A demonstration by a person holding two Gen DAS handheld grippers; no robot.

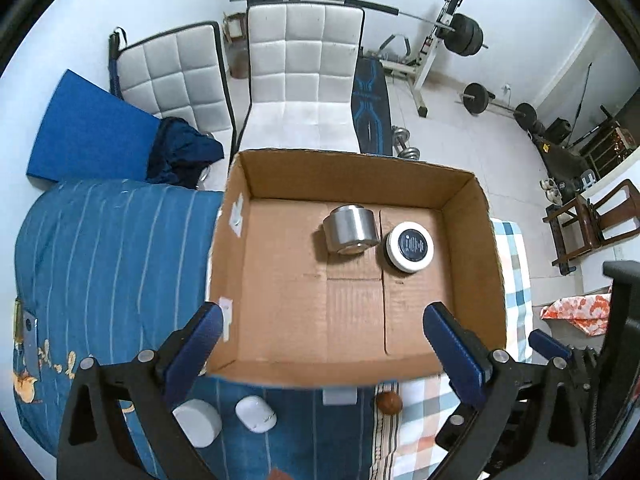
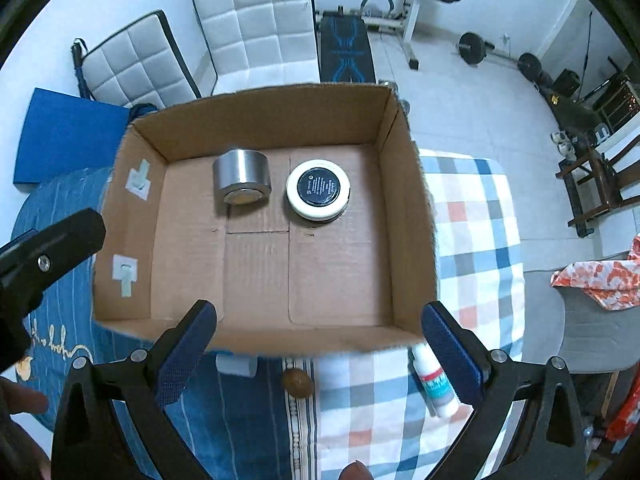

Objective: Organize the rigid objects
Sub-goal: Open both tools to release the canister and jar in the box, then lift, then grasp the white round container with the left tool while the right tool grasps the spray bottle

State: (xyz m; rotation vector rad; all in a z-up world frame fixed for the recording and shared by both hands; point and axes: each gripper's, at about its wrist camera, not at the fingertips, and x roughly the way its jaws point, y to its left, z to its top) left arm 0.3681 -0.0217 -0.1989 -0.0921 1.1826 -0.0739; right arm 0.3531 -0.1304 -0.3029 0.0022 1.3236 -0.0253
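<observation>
Where the bed carries it: an open brown cardboard box (image 1: pixel 280 280) sits on a blue striped bedcover (image 1: pixel 100 240) and a checked blue, orange and white blanket (image 2: pixel 472 240).
Inside the box: a short silver metal cylinder (image 1: pixel 350 230) lies tipped on its side toward the far wall, and just beside it on the right sits a round white-rimmed tin with a dark label (image 1: pixel 410 246), lid up.
Gap between the two: small; whether they touch cannot be told.
Left gripper (image 1: pixel 322 344): blue-padded fingers spread wide, empty, hovering over the box's near wall.
Right gripper (image 2: pixel 318 344): blue-padded fingers equally wide, empty, over the near wall of the same box.
Outside the box, left side: a white round puck-shaped object (image 1: pixel 198 422) and a small white rounded cap-like container (image 1: pixel 256 414) lie on the blue cover in front of the near wall.
Outside the box, middle: a small brown ball-like object (image 2: pixel 297 384) rests just in front of the near wall.
Outside the box, right side: a white squeeze bottle with a teal and red label (image 2: pixel 434 386) lies on the checked blanket, partly hidden by the right gripper's right finger.
Behind the bed: two white quilted chairs (image 1: pixel 304 64) and a barbell rack (image 1: pixel 440 28).
</observation>
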